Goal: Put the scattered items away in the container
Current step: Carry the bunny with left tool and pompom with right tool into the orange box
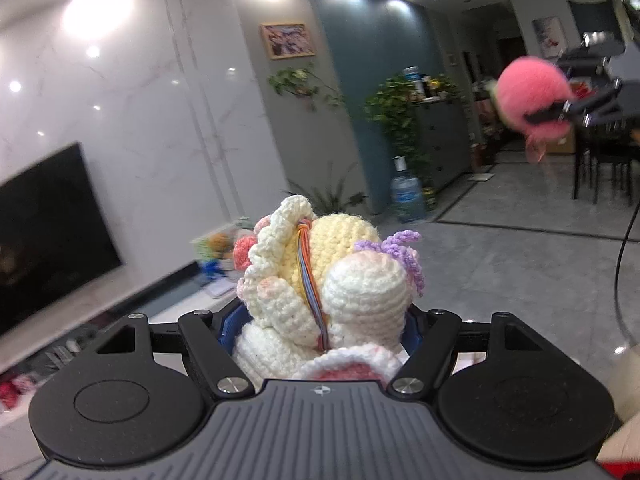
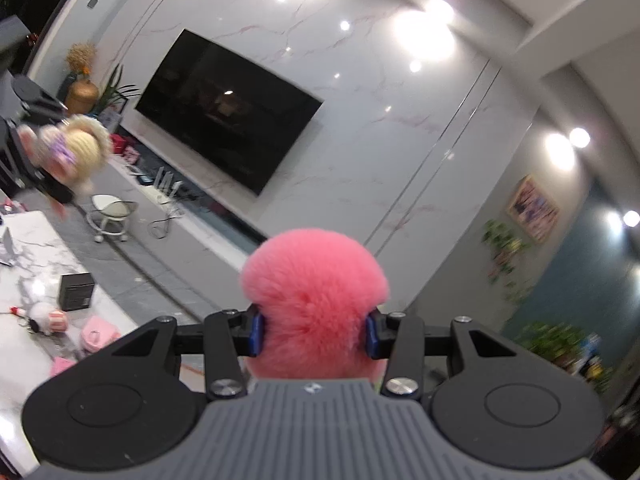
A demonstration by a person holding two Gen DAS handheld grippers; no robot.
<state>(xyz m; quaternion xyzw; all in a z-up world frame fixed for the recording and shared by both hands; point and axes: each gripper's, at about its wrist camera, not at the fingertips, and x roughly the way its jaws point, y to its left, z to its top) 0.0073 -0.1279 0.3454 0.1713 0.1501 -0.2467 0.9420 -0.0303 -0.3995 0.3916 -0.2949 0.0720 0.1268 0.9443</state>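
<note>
My left gripper [image 1: 320, 328] is shut on a cream and white crocheted doll [image 1: 352, 292] with purple yarn hair and holds it up in the air. The doll also shows in the right wrist view [image 2: 76, 152], blurred at the left. My right gripper [image 2: 314, 334] is shut on a fluffy pink pom-pom toy [image 2: 314, 292], also raised high. The pom-pom and the right gripper show in the left wrist view [image 1: 532, 96] at the upper right. No container is in view.
A marble table [image 2: 24, 264] lies low at the left with a black box [image 2: 76, 290], a white plush toy [image 2: 40, 314] and pink items [image 2: 96, 334]. A wall television [image 2: 228, 108], a white stool [image 2: 110, 216], plants and dining chairs [image 1: 604, 164] stand around the room.
</note>
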